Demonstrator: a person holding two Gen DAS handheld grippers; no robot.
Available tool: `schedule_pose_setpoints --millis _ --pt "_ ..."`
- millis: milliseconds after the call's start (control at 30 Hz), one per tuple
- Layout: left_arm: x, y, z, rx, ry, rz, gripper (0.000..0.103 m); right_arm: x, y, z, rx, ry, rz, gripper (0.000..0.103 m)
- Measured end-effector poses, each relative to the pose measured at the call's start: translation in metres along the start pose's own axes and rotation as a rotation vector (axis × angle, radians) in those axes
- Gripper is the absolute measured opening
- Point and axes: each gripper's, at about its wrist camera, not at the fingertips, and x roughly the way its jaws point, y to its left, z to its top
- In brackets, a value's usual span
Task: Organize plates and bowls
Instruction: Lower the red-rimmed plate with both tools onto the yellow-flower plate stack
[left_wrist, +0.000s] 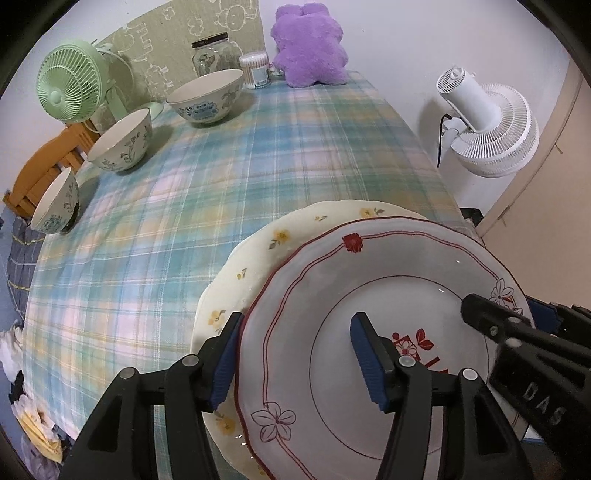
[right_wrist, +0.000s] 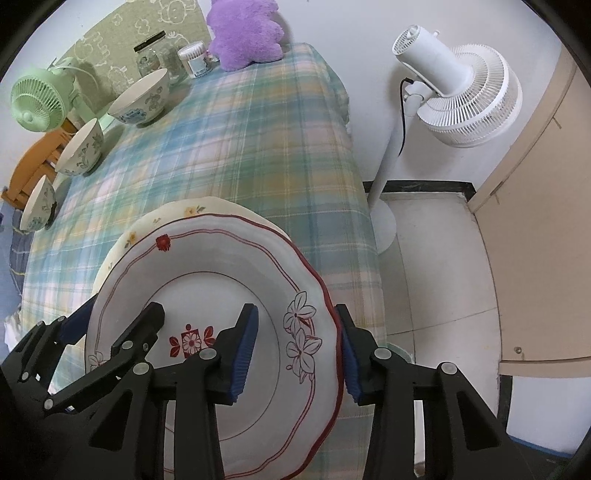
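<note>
Red-rimmed plate (left_wrist: 369, 332): It sat on top of the yellow-flower plate (left_wrist: 236, 266), near the front right edge of the tabletop (left_wrist: 221, 166). It was pushed a little to the right, so the two plates did not line up yet.

Left tongs (left_wrist: 295, 358): One finger was outside the left rim of the red-rimmed plate and one was over its middle. The gap was wide. The outer pad looked right at the rim, but I could not tell if it pressed.

Right tongs (right_wrist: 295, 354): One finger was over the plate and one was outside the right rim. The rim sat between the pads with a small space showing, so I think they were open and not yet pinching.

Why two tongs: A wide plate tips easily, so one on each side could keep it flat and help center it.

Bowls: The big bowl (left_wrist: 207, 96), the middle bowl (left_wrist: 122, 140) and the small bowl (left_wrist: 55, 203) stood apart in a row along the far left side. They were not stacked yet.

Watch out: The plates were close to the edge, so a hard push could slide them off.
</note>
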Motion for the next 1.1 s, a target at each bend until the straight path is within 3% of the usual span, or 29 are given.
schedule_pose_setpoints --millis 200,267,400,533,1100 --pt "0.000 -0.002 0.000 0.003 -0.006 0.012 0.060 -0.007 -0.008 0.001 0.027 0.017 0.035 0.035" --pt "0.000 -0.002 0.000 -0.003 -0.005 0.014 0.060 -0.011 -0.009 0.000 0.020 0.010 0.023 0.027" --pt "0.001 -0.003 0.001 -0.001 0.001 0.017 0.064 -0.011 -0.009 0.001 0.007 0.019 0.026 0.026" --pt "0.004 -0.011 -0.002 0.054 0.023 0.038 0.075 -0.011 -0.009 0.002 -0.009 0.019 0.027 0.024" --pt "-0.007 0.010 -0.001 -0.029 0.006 0.019 0.081 -0.003 0.015 0.009 -0.083 0.003 0.019 0.025"
